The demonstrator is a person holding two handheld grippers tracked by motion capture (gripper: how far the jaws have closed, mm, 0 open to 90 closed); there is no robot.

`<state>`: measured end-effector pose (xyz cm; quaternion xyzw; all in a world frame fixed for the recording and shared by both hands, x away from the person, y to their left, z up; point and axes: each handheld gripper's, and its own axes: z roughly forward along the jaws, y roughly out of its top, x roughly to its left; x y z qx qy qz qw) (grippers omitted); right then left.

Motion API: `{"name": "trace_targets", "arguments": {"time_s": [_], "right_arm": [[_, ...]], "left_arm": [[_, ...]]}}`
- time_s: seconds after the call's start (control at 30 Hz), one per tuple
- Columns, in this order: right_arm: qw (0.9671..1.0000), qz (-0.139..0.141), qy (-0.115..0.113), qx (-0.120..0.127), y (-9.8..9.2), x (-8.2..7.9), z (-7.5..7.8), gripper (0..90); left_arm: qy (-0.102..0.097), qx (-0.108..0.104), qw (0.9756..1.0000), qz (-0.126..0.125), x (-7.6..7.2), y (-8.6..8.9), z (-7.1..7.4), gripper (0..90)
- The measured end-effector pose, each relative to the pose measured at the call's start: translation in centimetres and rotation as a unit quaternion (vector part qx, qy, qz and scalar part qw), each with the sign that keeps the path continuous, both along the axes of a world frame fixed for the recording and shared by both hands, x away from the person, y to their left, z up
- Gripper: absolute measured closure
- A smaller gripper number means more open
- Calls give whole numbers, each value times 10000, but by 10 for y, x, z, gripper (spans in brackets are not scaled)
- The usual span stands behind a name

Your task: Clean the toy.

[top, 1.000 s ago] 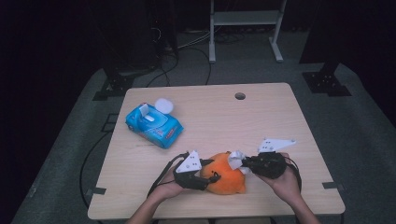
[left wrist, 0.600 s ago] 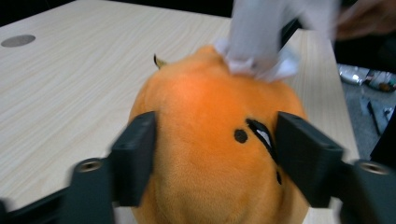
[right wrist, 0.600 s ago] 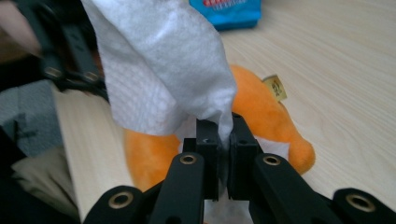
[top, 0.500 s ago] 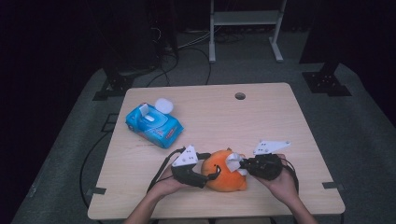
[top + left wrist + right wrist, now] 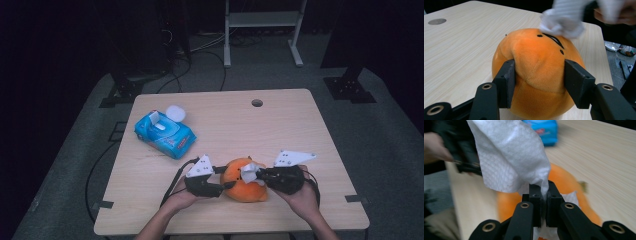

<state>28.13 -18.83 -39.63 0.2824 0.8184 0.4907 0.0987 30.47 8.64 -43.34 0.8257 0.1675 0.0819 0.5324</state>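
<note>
A round orange plush toy point(image 5: 245, 187) with a black stitched face lies near the table's front edge. My left gripper point(image 5: 227, 183) grips it from the left. Its jaws have just been closing, and in the left gripper view both pads point(image 5: 507, 82) dent the plush point(image 5: 536, 62). My right gripper point(image 5: 256, 175) reaches in from the right, shut on a crumpled white wipe point(image 5: 250, 172). The wipe point(image 5: 564, 20) rests on top of the plush by its face. In the right gripper view the wipe point(image 5: 509, 157) rises from my right gripper point(image 5: 543, 192), with the plush point(image 5: 566, 182) behind.
A blue pack of wet wipes point(image 5: 165, 132) with its lid flipped open lies at the table's left, also seen as the blue pack point(image 5: 541, 130) far off. A cable hole point(image 5: 257, 103) sits near the far edge. The wooden table point(image 5: 300, 125) has bare surface across its middle and right.
The right gripper with the wipe has shifted a little over the plush's top. The left gripper has stayed at the plush's left side.
</note>
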Motion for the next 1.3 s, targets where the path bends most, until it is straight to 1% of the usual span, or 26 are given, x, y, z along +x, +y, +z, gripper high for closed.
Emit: {"name": "trace_targets", "arguments": {"time_s": [0.03, 0.07, 0.1, 0.17, 0.33, 0.37, 0.53, 0.57, 0.6, 0.63, 0.7, 0.73, 0.77, 0.8, 0.83, 0.93, 1.0, 1.03, 1.07, 1.1, 1.13, 1.17, 1.2, 1.23, 1.27, 1.3], "right_arm": [[9996, 265, 54, 120, 9, -4, 2, 852], [9996, 265, 54, 120, 9, -4, 2, 852], [9993, 366, -7, -99, 19, -7, 0, 851], [9991, 368, -28, -214, 22, -7, -4, 851], [9990, 276, 71, -354, 10, -7, -10, 852], [9985, 209, 135, -492, 2, -10, -15, 851], [9985, 145, 198, -492, -7, -16, -18, 851], [9985, 294, 128, -436, -1, -19, -13, 851], [9985, 294, 128, -436, -1, -19, -13, 851], [9978, 509, 79, -429, 8, -22, -11, 850], [9957, 639, -34, -667, 21, -23, -13, 847], [9957, 639, -34, -667, 21, -23, -13, 847], [9940, 730, -13, -820, 26, -22, -17, 848], [9940, 730, -13, -820, 26, -22, -17, 848], [9936, 753, 67, -839, 23, -20, -19, 849], [9932, 679, 70, -941, 15, -20, -19, 848], [9968, 366, 14, -716, 2, -17, -11, 848], [9976, 266, -51, -639, -1, -15, -6, 848], [9976, 266, -51, -639, -1, -15, -6, 848], [9989, 88, -127, -447, -5, -6, 2, 846], [9989, 88, -127, -447, -5, -6, 2, 846], [9994, -31, -58, -332, -8, 4, 2, 846], [9994, -31, -58, -332, -8, 4, 2, 846], [9993, -61, 64, -354, -10, 11, -7, 847], [9993, -61, 64, -354, -10, 11, -7, 847], [9991, -66, 203, -373, -12, 12, -14, 847]], "left_arm": [[71, -81, 9999, 70, 0, -2, 1, 458], [71, -81, 9999, 70, 0, -2, 1, 463], [51, -48, 9999, 85, 0, -3, 2, 466], [77, -39, 9999, 125, 1, -2, 0, 474], [249, -155, 9994, 188, 6, 4, -2, 476], [308, -190, 9992, 174, 6, 5, -3, 478], [284, -212, 9992, 201, 5, 0, 0, 481], [289, -249, 9990, 216, 6, -1, 0, 481], [289, -249, 9990, 216, 6, -1, 0, 481], [321, -283, 9988, 240, 6, -1, 0, 481], [335, -249, 9988, 249, 7, 1, 0, 478], [335, -249, 9988, 249, 7, 1, 0, 477], [388, -278, 9985, 262, 8, 4, -2, 477], [388, -278, 9985, 262, 8, 4, -2, 476], [411, -296, 9984, 269, 9, 5, -2, 476], [500, -348, 9977, 301, 10, 7, -4, 475], [463, -345, 9981, 237, 11, 5, -4, 475], [416, -323, 9984, 204, 10, 4, -4, 475], [416, -323, 9984, 204, 10, 4, -4, 475], [346, -277, 9989, 154, 8, 3, -3, 473], [346, -277, 9989, 154, 8, 3, -3, 471], [322, -257, 9990, 150, 8, 3, -3, 465], [322, -257, 9990, 150, 8, 3, -3, 449], [343, -260, 9990, 133, 8, 4, -3, 412], [342, -284, 9989, 115, 8, 4, -3, 412], [361, -223, 9989, 201, 9, 3, -3, 299]]}}
